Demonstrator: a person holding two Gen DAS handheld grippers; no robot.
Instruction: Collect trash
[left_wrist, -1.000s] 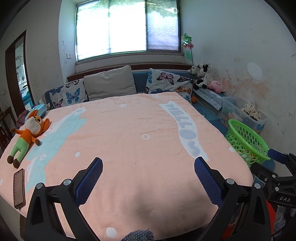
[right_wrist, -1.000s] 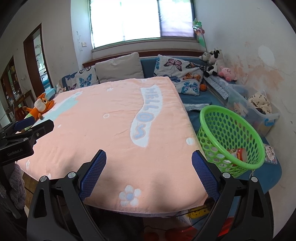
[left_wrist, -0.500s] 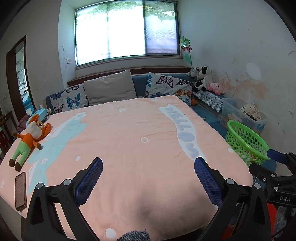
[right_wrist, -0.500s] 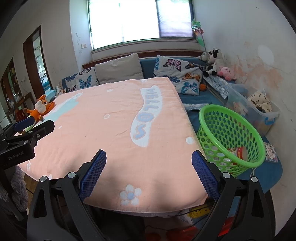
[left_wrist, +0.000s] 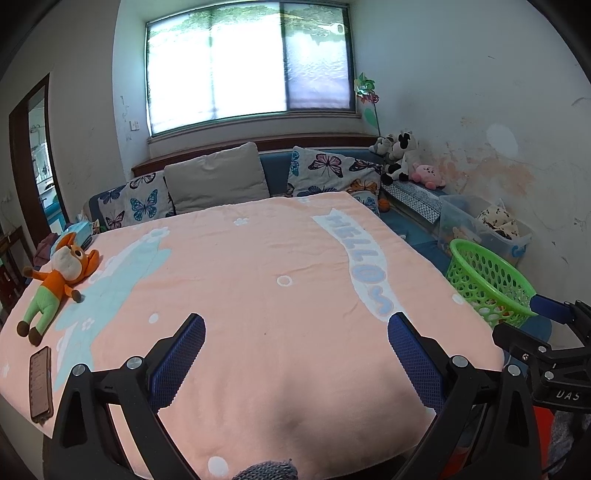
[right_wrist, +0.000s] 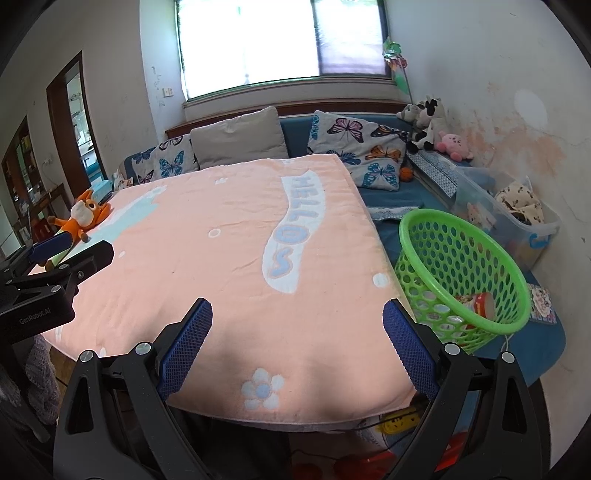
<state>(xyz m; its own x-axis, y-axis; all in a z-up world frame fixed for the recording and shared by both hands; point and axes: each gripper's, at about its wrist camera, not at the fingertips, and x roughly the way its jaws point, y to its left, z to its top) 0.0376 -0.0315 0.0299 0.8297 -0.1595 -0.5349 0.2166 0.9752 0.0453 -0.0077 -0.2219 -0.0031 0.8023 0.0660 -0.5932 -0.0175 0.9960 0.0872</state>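
A green plastic basket (right_wrist: 461, 273) stands tilted on the blue bedding to the right of the pink blanket (right_wrist: 229, 258). A red and white wrapper (right_wrist: 478, 304) lies inside it with other small bits. The basket also shows in the left wrist view (left_wrist: 487, 280). My left gripper (left_wrist: 295, 325) is open and empty over the blanket's near edge. My right gripper (right_wrist: 297, 310) is open and empty over the blanket's near right corner, left of the basket. Each gripper shows at the edge of the other's view.
An orange plush toy (left_wrist: 59, 269) and a phone (left_wrist: 40, 382) lie at the blanket's left side. Pillows (left_wrist: 218, 181) line the far end. A clear storage box (right_wrist: 517, 218) and plush toys (right_wrist: 432, 129) sit along the right wall.
Both views have pulled back and tilted up slightly, so the bed sits a little lower in frame. Both grippers stay open and empty.
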